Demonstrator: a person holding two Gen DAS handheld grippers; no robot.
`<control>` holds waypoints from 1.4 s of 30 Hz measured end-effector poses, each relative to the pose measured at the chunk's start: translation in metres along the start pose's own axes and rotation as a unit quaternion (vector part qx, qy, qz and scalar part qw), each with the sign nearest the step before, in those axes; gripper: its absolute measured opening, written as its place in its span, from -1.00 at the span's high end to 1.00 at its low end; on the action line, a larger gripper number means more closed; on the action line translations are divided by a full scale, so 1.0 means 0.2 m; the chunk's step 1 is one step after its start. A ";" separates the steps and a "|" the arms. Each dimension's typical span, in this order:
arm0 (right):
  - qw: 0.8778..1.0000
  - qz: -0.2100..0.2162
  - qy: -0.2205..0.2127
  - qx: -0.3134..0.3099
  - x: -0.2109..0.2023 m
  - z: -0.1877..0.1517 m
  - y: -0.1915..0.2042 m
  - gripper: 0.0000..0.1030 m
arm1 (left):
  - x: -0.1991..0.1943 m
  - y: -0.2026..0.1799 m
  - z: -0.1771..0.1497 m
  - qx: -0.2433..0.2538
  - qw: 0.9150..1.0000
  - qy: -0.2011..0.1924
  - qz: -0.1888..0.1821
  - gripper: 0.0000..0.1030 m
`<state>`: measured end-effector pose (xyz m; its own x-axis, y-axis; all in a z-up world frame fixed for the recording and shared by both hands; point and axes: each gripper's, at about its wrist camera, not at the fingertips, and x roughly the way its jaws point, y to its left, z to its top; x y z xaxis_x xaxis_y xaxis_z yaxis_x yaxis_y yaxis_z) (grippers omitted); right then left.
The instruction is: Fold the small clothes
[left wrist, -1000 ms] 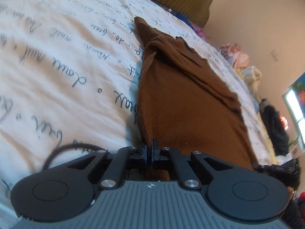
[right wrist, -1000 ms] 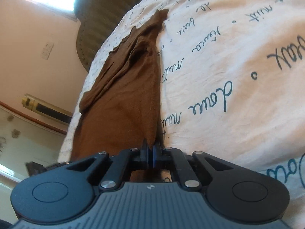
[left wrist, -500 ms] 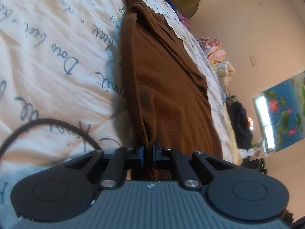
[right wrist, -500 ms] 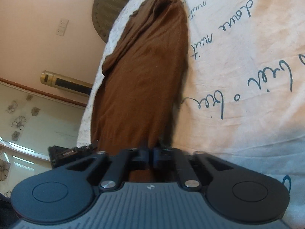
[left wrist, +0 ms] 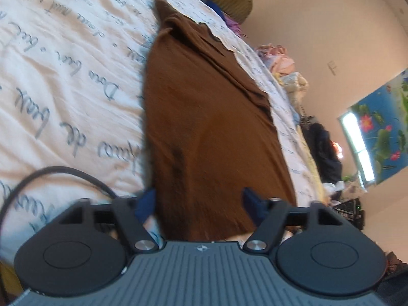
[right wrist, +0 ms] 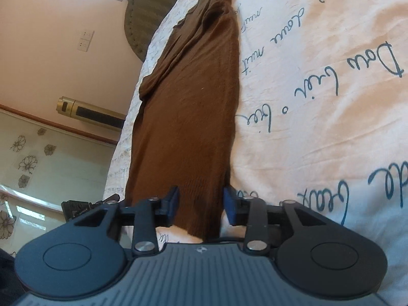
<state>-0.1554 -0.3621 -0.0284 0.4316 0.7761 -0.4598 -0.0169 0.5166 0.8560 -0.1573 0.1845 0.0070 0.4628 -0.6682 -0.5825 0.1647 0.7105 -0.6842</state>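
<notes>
A brown knitted garment lies stretched out long on a white bedspread printed with blue script. In the left wrist view my left gripper hovers over the garment's near hem, its jaws opening wide, the cloth lying between the blue pads untouched. In the right wrist view the same brown garment runs away from my right gripper, whose jaws are opening too. The near corner of the cloth lies between the pads, which stand clear of it.
A dark cable loops on the bedspread at the left gripper's left. A heap of pastel clothes sits at the far bed edge. An olive headboard stands behind the bed, with a wall and an air-conditioning unit beside it.
Both grippers were shut on the garment's near edge and pulled it back towards me. Now both have let go, and their jaws stand apart over the flattened cloth.
</notes>
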 end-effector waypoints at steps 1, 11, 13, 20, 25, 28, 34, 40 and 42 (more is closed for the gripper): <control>1.000 0.004 0.008 -0.006 0.00 -0.01 0.02 0.02 | 0.02 -0.02 -0.02 -0.002 1.000 0.001 -0.002 -0.49; 0.994 -0.046 0.063 -0.072 0.09 -0.05 0.13 0.92 | 0.01 -0.12 -0.02 0.079 0.994 0.008 0.079 0.84; 0.994 -0.065 0.052 -0.068 0.03 -0.05 0.10 0.93 | 0.01 -0.09 -0.03 0.086 0.990 0.021 0.112 0.80; 0.995 -0.062 0.048 -0.054 -0.01 -0.03 0.08 0.74 | -0.14 -0.11 0.05 0.119 0.991 0.002 0.062 0.12; 0.992 -0.043 -0.073 -0.095 -0.09 0.28 0.23 -0.26 | -0.09 -0.29 0.37 0.147 0.976 -0.124 0.100 -0.49; 0.976 -0.101 -0.126 -0.145 0.14 0.52 0.35 -0.26 | 0.26 -0.39 0.53 0.172 0.957 -0.155 0.176 -0.34; 0.922 -0.276 -0.121 -0.244 0.73 0.76 0.40 -0.21 | 0.91 -0.38 0.60 0.249 0.900 -0.102 0.342 -0.57; 0.878 -0.296 -0.155 -0.341 0.63 0.60 0.25 -0.21 | 0.83 -0.25 0.59 0.245 0.905 -0.116 0.329 -0.95; 0.870 -0.308 -0.152 -0.353 0.66 0.59 0.29 -0.22 | 0.81 -0.27 0.58 0.248 0.899 -0.119 0.340 -0.90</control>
<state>0.0073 -0.2733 -0.0113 0.7721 0.1965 -0.6044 -0.2013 0.9777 0.0607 0.0104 0.0630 0.0004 0.7669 -0.0185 -0.6416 0.1143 0.9875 0.1082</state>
